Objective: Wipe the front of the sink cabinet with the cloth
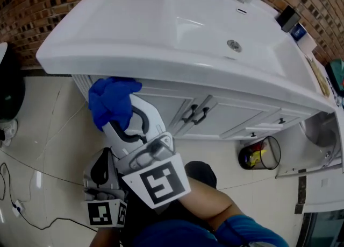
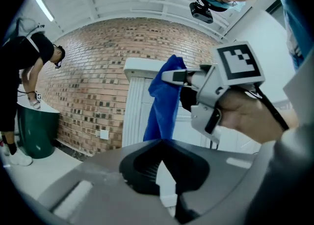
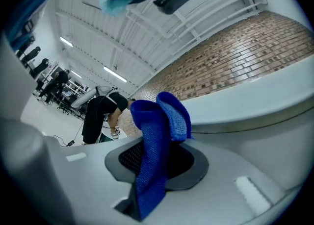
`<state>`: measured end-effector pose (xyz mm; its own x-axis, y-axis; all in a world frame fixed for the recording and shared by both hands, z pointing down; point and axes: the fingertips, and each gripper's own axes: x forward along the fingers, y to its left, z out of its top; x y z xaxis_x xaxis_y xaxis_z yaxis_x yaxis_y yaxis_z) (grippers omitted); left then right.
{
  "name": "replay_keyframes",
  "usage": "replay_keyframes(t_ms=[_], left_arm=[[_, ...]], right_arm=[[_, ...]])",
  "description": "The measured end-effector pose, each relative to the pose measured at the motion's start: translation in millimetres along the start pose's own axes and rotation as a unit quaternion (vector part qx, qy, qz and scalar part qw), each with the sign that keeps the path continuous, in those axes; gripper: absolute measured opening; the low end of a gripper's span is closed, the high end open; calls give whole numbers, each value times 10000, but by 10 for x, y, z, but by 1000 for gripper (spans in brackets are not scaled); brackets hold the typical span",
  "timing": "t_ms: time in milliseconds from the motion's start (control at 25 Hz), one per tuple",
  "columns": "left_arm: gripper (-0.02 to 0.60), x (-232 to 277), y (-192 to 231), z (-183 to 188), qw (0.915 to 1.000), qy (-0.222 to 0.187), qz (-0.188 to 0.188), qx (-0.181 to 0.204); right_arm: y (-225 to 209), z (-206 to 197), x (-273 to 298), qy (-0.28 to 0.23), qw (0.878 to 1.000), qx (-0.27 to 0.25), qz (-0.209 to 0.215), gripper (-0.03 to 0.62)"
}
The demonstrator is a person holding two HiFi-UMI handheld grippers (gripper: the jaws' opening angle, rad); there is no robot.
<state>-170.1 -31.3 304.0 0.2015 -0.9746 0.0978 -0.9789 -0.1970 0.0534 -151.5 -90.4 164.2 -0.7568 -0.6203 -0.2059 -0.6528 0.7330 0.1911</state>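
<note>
Bin (image 1: 260, 154) and cable (image 1: 18, 208) on floor (image 1: 43, 149)

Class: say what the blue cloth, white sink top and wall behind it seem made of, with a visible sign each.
The blue cloth: woven or knitted fabric, perhaps microfibre; mesh texture shows and it hangs in limp folds. The white sink top: glossy ceramic or cast resin, judging by bright highlights. The wall: matt reddish-brown brick with mortar joints.
</note>
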Motion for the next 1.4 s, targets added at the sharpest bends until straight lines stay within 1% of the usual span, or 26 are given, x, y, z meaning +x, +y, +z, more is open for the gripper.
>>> replay_keyframes(t_ms=[80, 160, 240, 320, 400, 480, 560, 640, 720, 760, 840, 1000, 1120, 1200, 1280, 1400], left_arm=[[6, 132, -213, -62, 9997, -4, -233, 6], [6, 288, -488, -111, 9985, -23, -543, 53], [6, 412, -763, -108, 9961, -54, -873, 124], [6, 497, -1016, -81, 9931, -62, -1150, 215], [6, 581, -1261, -53, 9899, -67, -1380, 329], [6, 666, -1486, -37, 9873, -49, -1543, 386], [6, 747, -1682, -15, 9866, -26, -1612, 252], [6, 808, -1850, -9, 9852, 19, -1707, 176], [6, 851, -1983, -17, 9829, 51, -1829, 202], [6, 866, -2039, -20, 9818, 59, -1884, 215], [6, 883, -2143, -25, 9799, 79, -1981, 223], [6, 884, -2285, -42, 9774, 103, -2098, 224], [6, 873, -2284, -48, 9779, 120, -2076, 216], [6, 858, -2247, -36, 9789, 120, -2028, 233], [6, 853, -2187, -13, 9797, 68, -1982, 286], [6, 856, -2065, 8, 9821, -25, -1868, 257]], right_arm=[[-258, -34, -378, -13, 9993, 186, -332, 101], [-608, -90, -758, 124, 9968, 81, -783, 103], [-998, -97, -1137, 212, 9905, -34, -1355, 104], [-1385, -57, -1548, 197, 9804, -112, -1959, 109], [-1760, -29, -2021, 205, 9663, -245, -2556, 111], [-2123, -57, -2539, 359, 9470, -399, -3167, 112], [-2453, -86, -3022, 531, 9256, -579, -3704, 114], [-2726, -106, -3429, 699, 9049, -750, -4132, 114], [-2945, -129, -3749, 818, 8871, -860, -4460, 114], [-3034, -140, -3870, 855, 8803, -881, -4582, 114], [-3170, -140, -4025, 875, 8714, -911, -4741, 114], [-3351, -83, -4053, 841, 8664, -1136, -4789, 114], [-3522, -192, -3992, 1019, 8626, -1255, -4793, 114], [-3575, -260, -3972, 1064, 8615, -1173, -4824, 114], [-3536, -259, -3933, 1002, 8630, -1117, -4824, 112], [-3412, -256, -3779, 925, 8712, -1040, -4708, 112]])
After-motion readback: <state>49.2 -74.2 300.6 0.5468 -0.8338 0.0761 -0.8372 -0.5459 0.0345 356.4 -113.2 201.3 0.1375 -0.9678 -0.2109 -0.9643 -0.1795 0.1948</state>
